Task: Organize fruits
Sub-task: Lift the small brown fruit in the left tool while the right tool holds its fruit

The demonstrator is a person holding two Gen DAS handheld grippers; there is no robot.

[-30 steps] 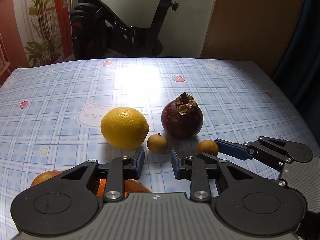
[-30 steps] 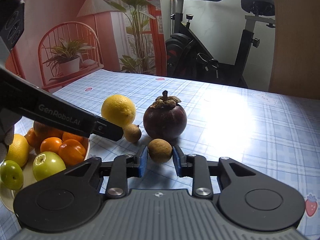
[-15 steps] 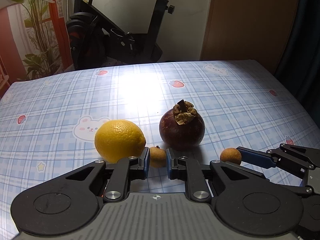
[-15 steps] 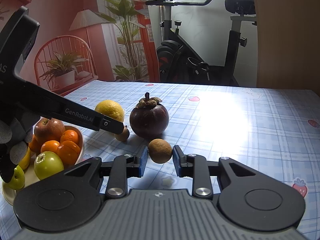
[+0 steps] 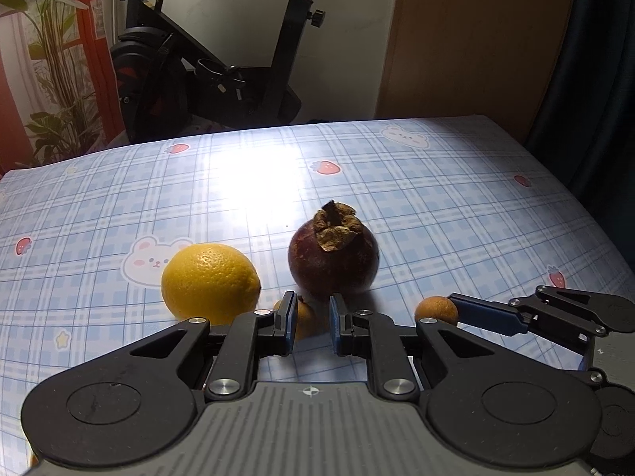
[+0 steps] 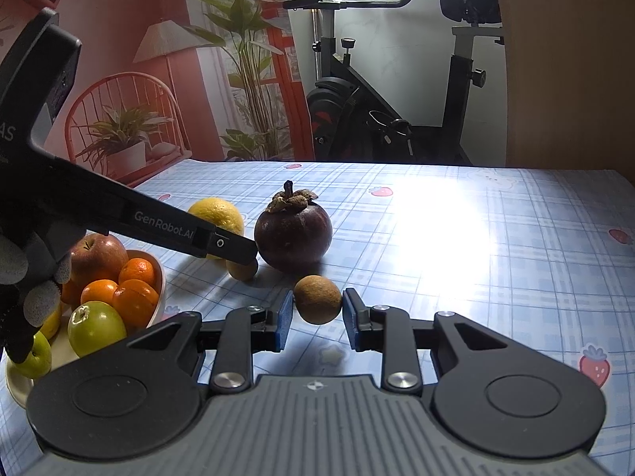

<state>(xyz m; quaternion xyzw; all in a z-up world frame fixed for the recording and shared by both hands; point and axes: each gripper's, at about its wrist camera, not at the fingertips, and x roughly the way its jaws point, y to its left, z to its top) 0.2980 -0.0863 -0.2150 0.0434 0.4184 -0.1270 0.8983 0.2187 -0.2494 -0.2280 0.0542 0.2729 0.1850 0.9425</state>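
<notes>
Mid-task. The white fruit bowl (image 6: 156,309) at 9 o'clock in the right wrist view already holds a red apple (image 6: 97,258), several small oranges (image 6: 135,301) and green apples (image 6: 95,327). Four fruits are left on the blue plaid tabletop (image 5: 436,206): a yellow dimpled lemon (image 5: 210,283), a dark purple round mangosteen (image 5: 333,258) with a dry calyx, and two small brown round longans.

The left hand-held gripper (image 5: 311,323) is clamped on the first small brown longan (image 5: 303,319), which sits just at 6 o'clock of the gap between lemon and mangosteen, touching or nearly touching both. The right hand-held gripper (image 6: 317,319) is narrowed around the second brown longan (image 6: 317,299); slivers of gap show beside the pads, so I read the contact as light and can't confirm a firm pinch. Neither longan looks lifted.

Room: wide free tabletop from 12 to 3 o'clock of the mangosteen. The tabletop's far edge is well away, with an exercise bike (image 6: 397,111) beyond it. It's tight at 9 o'clock, where the left gripper's finger crosses over the bowl side, so the two tools may crowd each other on the way to the bowl.
</notes>
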